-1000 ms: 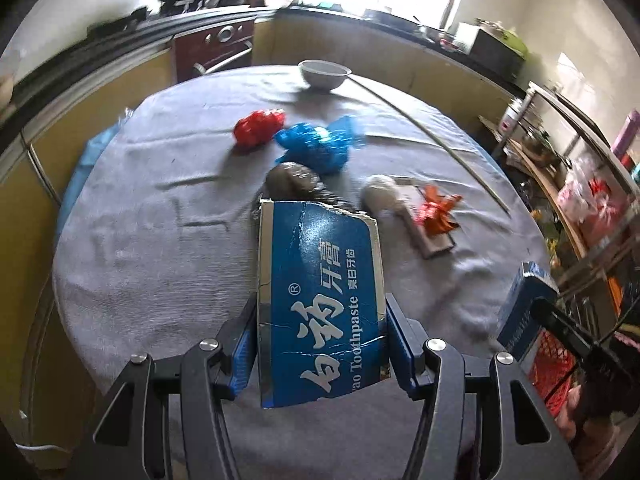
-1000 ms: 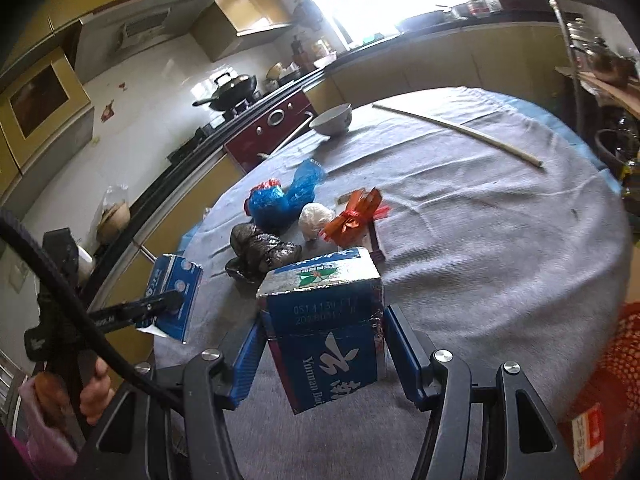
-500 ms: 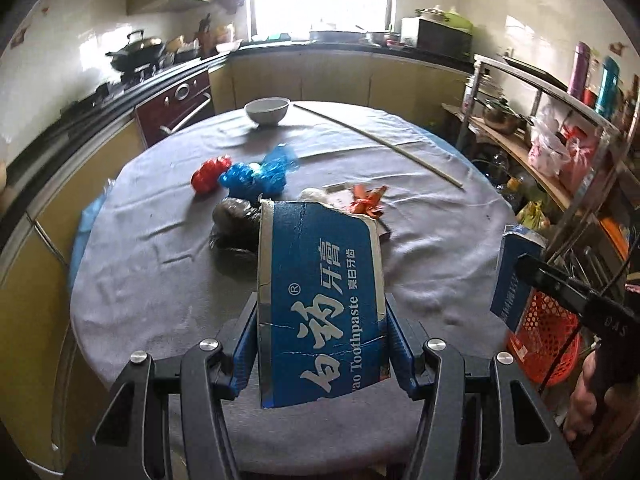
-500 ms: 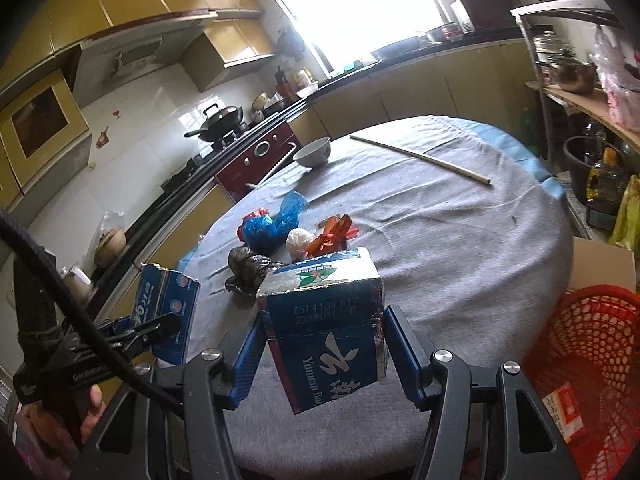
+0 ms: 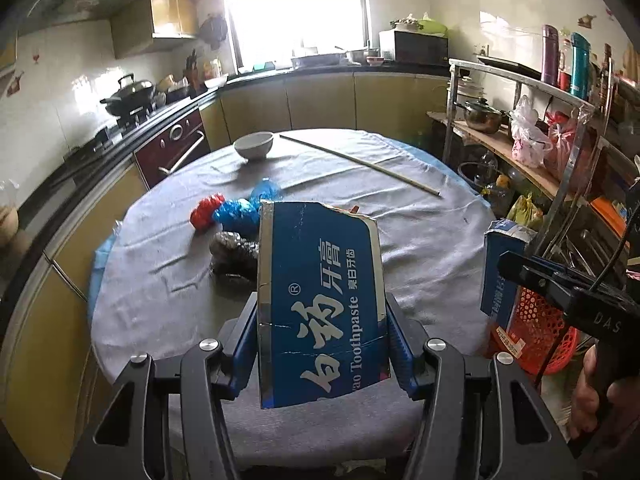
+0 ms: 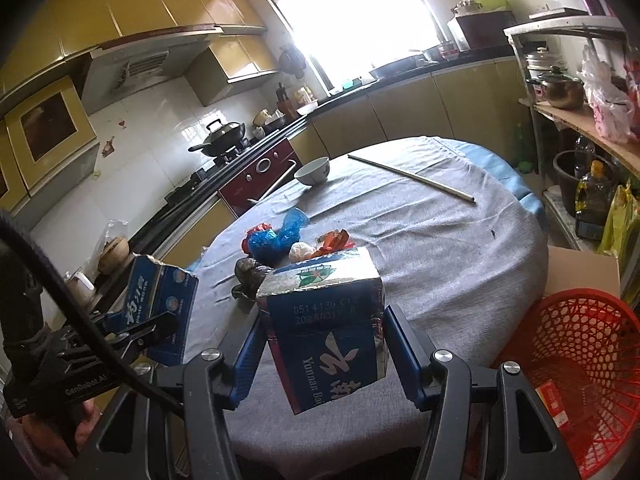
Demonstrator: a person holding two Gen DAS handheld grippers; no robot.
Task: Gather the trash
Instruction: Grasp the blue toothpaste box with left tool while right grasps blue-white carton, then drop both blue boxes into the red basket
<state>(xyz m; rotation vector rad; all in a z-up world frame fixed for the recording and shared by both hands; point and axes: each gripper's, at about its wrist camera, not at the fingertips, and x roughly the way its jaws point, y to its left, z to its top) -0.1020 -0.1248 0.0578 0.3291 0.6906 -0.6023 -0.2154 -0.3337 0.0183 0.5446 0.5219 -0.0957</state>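
My left gripper [image 5: 322, 344] is shut on a torn blue toothpaste box [image 5: 320, 300], held up over the near edge of the round table [image 5: 420, 240]. A second blue toothpaste box piece [image 6: 326, 328] with a silver top sits clamped in my right gripper [image 6: 324, 350], above the table's near right edge. Each gripper shows in the other's view, the left gripper [image 6: 132, 320] at left and the right gripper [image 5: 508, 268] at right. Loose trash lies mid-table: a red wad [image 5: 206, 210], a blue plastic bag [image 5: 240, 212], a dark bag [image 5: 232, 248], an orange wrapper [image 6: 334, 240] and a white ball [image 6: 301, 251].
A red mesh basket [image 6: 572, 364] stands on the floor by the table's right side, a cardboard box [image 6: 580, 272] behind it. On the far side of the table are a white bowl [image 5: 254, 146] and a long stick [image 5: 360, 164]. A metal shelf rack [image 5: 540, 128] stands right.
Both grippers have risen and drawn back from the table, boxes still clamped. The left has rolled level. The red basket has come into the right wrist view.
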